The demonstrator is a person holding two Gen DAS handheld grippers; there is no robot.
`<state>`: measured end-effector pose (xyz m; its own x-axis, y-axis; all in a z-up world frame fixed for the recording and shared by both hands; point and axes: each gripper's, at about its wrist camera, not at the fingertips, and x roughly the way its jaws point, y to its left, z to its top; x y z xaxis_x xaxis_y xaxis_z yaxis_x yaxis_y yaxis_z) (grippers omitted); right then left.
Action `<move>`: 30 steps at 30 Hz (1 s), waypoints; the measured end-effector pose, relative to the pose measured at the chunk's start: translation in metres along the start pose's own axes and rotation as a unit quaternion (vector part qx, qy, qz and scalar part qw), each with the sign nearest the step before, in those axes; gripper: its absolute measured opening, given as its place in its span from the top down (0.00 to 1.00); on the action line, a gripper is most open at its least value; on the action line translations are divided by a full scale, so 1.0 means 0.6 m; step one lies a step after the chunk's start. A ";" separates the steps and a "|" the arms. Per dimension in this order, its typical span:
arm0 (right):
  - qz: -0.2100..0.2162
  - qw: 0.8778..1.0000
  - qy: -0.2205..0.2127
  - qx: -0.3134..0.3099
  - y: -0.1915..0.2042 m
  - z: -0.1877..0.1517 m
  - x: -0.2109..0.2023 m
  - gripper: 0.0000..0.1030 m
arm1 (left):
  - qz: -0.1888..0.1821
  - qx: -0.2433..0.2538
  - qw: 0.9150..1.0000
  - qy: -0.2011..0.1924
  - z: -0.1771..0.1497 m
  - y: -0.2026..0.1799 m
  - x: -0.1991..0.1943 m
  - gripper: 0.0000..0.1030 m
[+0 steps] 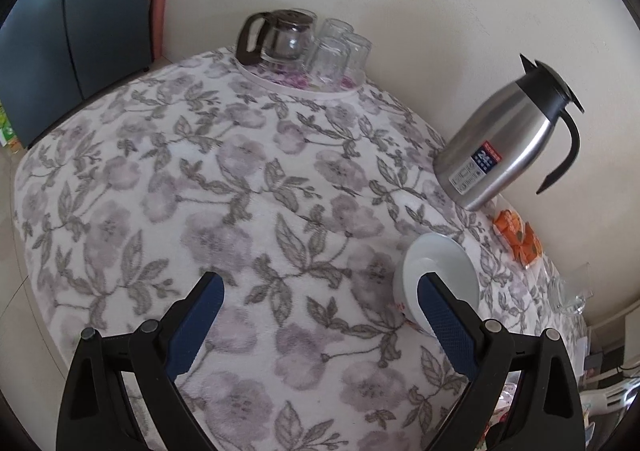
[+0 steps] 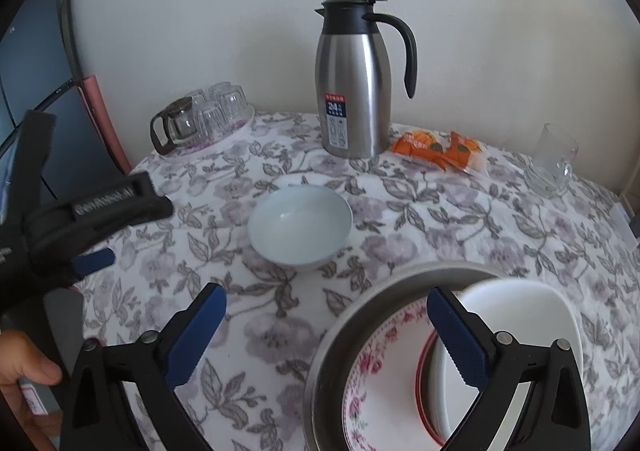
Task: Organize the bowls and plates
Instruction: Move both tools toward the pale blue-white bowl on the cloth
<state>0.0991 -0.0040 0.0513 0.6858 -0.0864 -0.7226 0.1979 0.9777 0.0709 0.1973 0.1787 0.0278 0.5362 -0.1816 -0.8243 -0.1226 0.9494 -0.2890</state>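
Right hand-held gripper [image 2: 326, 335] sits nearest the cam, jaws spread wide, nothing between them. Just under its right finger: a metal pan [image 2: 324, 363] at near right w/ a rose-pattern plate [image 2: 372, 375] inside and a plain white dish [image 2: 520, 315] stacked on top. Looks like the collection stack.

Left hand-held gripper [image 1: 320, 331] also spread, empty, hovering over bare floral cloth on the counter [image 1: 200, 191]. White bowl [image 2: 300, 225] stands alone mid-counter, upright, well apart from the pan; in the left wrist view it's right behind the right finger, not gripped.

Step, imo: stack mostly built, the loose bowl is the last piece to bring in. Next move needs one gripper to drop a finger inside the rim, pinch the wall, lift, set it onto the stack. The left gripper is nearer to it.

Steel thermos [image 2: 352, 83], glass tray [image 2: 236, 131] and snack packets [image 2: 436, 149] at the far edge, not in the way.
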 end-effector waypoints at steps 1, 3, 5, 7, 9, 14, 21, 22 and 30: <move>-0.005 1.000 -0.002 -0.005 0.002 0.004 0.003 0.03 | -0.004 0.001 1.000 0.003 0.001 -0.002 0.003 0.05; -0.011 1.000 -0.001 -0.011 0.006 0.009 0.011 0.06 | -0.014 0.003 1.000 0.012 0.002 -0.007 0.011 0.05; -0.011 1.000 0.004 -0.013 0.008 0.013 0.022 0.12 | -0.020 0.005 1.000 0.018 0.005 -0.011 0.020 0.05; -0.015 1.000 0.010 -0.016 0.012 0.015 0.034 0.18 | -0.028 0.001 0.999 0.024 0.009 -0.012 0.029 0.05; -0.019 1.000 0.013 -0.015 0.013 0.017 0.044 0.22 | -0.037 -0.006 0.999 0.025 0.015 -0.011 0.036 0.05; -0.012 0.999 0.037 0.017 -0.001 0.029 0.078 0.37 | -0.046 -0.012 0.998 0.035 0.024 -0.015 0.055 0.05; -0.011 0.996 0.069 0.063 -0.014 0.048 0.128 0.49 | -0.087 -0.019 0.994 0.065 0.021 -0.032 0.090 0.06; -0.011 0.995 0.072 0.064 -0.014 0.050 0.134 0.50 | -0.092 -0.018 0.993 0.070 0.019 -0.036 0.095 0.07; -0.013 0.992 0.099 0.081 -0.023 0.058 0.180 0.62 | -0.117 -0.017 0.988 0.097 0.007 -0.061 0.135 0.21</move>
<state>0.1948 -0.0337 -0.0037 0.5319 -0.0561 -0.8450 0.3346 0.9305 0.1489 0.2486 0.1306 -0.0265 0.3842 -0.4445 -0.8092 -0.0435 0.8668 -0.4968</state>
